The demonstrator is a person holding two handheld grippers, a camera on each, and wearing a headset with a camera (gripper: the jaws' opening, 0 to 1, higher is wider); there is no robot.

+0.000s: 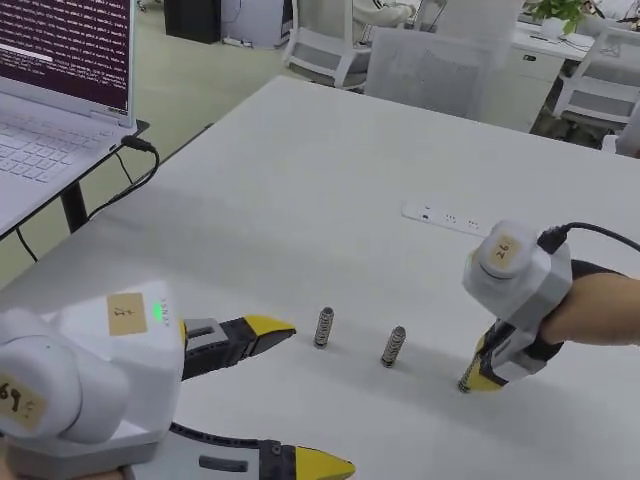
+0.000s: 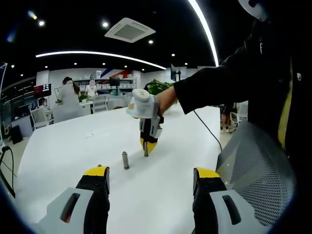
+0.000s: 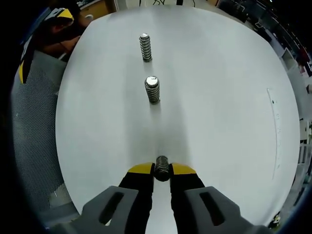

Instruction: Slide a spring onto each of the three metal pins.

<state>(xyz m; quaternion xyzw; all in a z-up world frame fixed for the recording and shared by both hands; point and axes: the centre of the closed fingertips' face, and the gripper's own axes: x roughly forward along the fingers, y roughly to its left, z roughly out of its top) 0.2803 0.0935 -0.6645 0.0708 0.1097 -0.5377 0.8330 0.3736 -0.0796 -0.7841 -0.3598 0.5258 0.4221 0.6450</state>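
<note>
Edges: plain white tabletop (image 1: 350,180) is wide. Its left edge slants past an open silver laptop (image 1: 50,120) on a side stand, and white office chairs (image 1: 330,50) sit at the far edge.
Open room: lots of bare top btwn the row and a flat white power strip (image 1: 447,218), which lies well apart from the springs. There is also a bare patch on the near side, btwn my two tools.
Row: three uprights in one line across the near part of the top: left grey coil spring (image 1: 323,327), middle grey coil spring (image 1: 393,346), right grey coil spring (image 1: 466,378). The first two stand free on shiny metal pins (image 3: 152,80), w/ caps showing at the top.
Right hand-held gripper (image 1: 478,378): jaws clamped on the right grey coil spring, yellow tips down at the tabletop.
Right arm pose: comes in from the right in a black sleeve, tool steeply nose-down.
Left hand-held gripper (image 1: 315,395): jaws wide apart, holding nothing. It is near the left grey coil spring, not touching.
Left pose: low, approx level, aimed along the row.
</note>
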